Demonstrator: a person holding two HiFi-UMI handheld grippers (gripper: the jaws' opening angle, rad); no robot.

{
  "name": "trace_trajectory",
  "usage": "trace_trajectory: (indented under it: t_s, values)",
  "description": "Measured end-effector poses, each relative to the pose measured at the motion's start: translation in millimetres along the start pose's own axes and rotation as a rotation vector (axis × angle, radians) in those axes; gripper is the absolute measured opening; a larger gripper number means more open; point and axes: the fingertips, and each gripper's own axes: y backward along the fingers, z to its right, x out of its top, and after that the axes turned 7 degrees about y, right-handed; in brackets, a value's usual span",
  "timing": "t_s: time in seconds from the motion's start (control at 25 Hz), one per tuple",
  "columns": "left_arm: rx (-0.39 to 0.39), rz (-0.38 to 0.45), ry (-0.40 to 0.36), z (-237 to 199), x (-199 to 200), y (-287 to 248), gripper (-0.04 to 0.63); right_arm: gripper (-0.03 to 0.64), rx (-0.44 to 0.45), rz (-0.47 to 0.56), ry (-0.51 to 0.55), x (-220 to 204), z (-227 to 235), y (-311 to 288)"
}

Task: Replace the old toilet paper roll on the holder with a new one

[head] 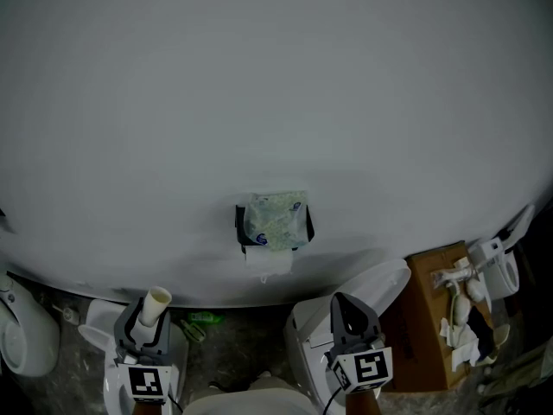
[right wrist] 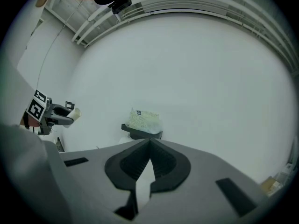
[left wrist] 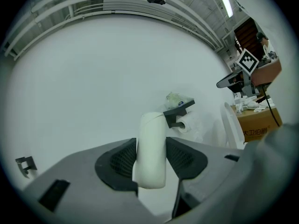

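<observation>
A black wall holder point(head: 243, 225) carries a pale green packet point(head: 276, 216) on its shelf, and a white paper roll point(head: 269, 261) hangs beneath. My left gripper point(head: 149, 322) is low at the left, shut on a bare cream cardboard tube point(head: 157, 304) that sticks out past the jaws. In the left gripper view the tube point(left wrist: 151, 146) stands clamped between the pads, short of the holder point(left wrist: 179, 110) and roll point(left wrist: 188, 124). My right gripper point(head: 346, 304) is shut and empty, well below and right of the holder point(right wrist: 141, 133).
A white toilet point(head: 380, 285) stands below the holder to the right. Beside it, a brown cardboard box point(head: 429, 305) holds white fittings. A white fixture point(head: 24, 339) sits at the far left and a green bottle point(head: 201, 320) lies on the floor.
</observation>
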Motion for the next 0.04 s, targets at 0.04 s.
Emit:
trace_trajectory:
  t_s: [0.04]
  values:
    - [-0.003, 0.005, -0.006, 0.9, 0.7, -0.2, 0.199, -0.002, -0.002, 0.003, -0.003, -0.2, -1.0, -0.7]
